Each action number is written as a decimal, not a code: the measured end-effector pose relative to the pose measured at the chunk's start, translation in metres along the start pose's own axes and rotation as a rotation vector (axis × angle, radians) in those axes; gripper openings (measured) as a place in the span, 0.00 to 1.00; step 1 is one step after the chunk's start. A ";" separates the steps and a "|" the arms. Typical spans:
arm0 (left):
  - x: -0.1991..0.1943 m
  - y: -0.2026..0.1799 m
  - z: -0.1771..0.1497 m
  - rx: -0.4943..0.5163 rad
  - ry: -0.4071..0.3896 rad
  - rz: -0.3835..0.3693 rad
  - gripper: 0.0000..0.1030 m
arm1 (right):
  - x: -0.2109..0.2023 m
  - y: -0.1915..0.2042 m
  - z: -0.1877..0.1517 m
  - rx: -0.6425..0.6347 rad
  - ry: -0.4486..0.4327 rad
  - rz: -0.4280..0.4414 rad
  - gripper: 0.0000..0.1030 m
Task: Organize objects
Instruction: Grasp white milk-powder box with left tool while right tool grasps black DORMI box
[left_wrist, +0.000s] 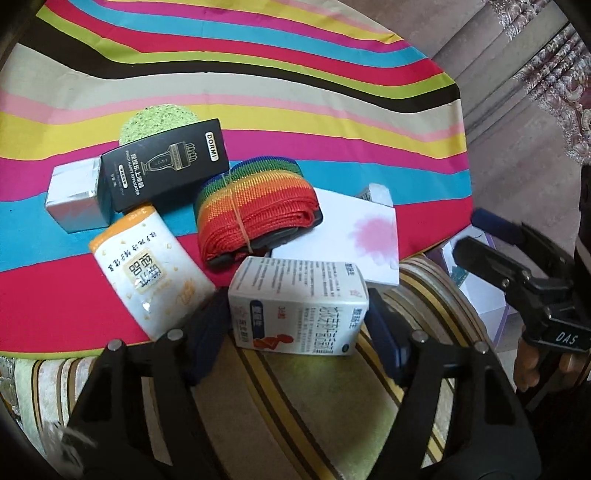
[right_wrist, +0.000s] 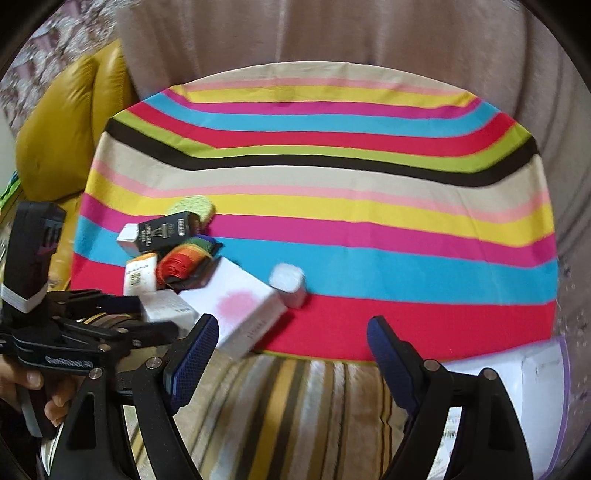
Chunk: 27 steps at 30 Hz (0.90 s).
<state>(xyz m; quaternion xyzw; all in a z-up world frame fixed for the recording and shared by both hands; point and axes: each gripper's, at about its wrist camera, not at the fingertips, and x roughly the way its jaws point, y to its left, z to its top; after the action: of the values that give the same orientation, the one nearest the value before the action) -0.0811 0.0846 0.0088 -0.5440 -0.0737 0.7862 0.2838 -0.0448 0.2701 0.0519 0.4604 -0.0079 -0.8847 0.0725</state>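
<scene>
The left gripper (left_wrist: 299, 325) has its two blue pads on either side of a white medicine box (left_wrist: 299, 306) that overhangs the near edge of the striped tablecloth (left_wrist: 258, 66); the jaws look partly closed on the box's flanks, probably to lift it clear of the pile, though whether the pads press firmly I cannot tell. Just beyond its fingertips lie a rolled rainbow strap (left_wrist: 255, 210) bound with a rubber band, a white-and-orange packet (left_wrist: 147, 269) to the left, and farther on a black box (left_wrist: 166, 166) and a silver box (left_wrist: 74, 199). A white box with a pink blotch (left_wrist: 351, 240) sits to the right. The right gripper (right_wrist: 291, 354) hangs wide open and empty over the table edge, with a small white box (right_wrist: 290, 284) ahead, likely waiting its turn.
</scene>
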 end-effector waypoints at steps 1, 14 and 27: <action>-0.001 -0.001 0.000 0.003 -0.003 -0.003 0.71 | 0.002 0.002 0.003 -0.012 0.001 0.003 0.81; -0.057 0.010 -0.036 -0.143 -0.229 0.110 0.70 | 0.025 0.042 0.029 -0.234 0.025 0.058 0.83; -0.077 0.055 -0.030 -0.351 -0.431 0.301 0.70 | 0.080 0.090 0.054 -0.519 0.165 0.193 0.83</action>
<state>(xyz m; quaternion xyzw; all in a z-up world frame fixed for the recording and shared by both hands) -0.0557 -0.0072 0.0363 -0.4101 -0.1852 0.8919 0.0440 -0.1230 0.1674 0.0249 0.4939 0.1810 -0.8058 0.2722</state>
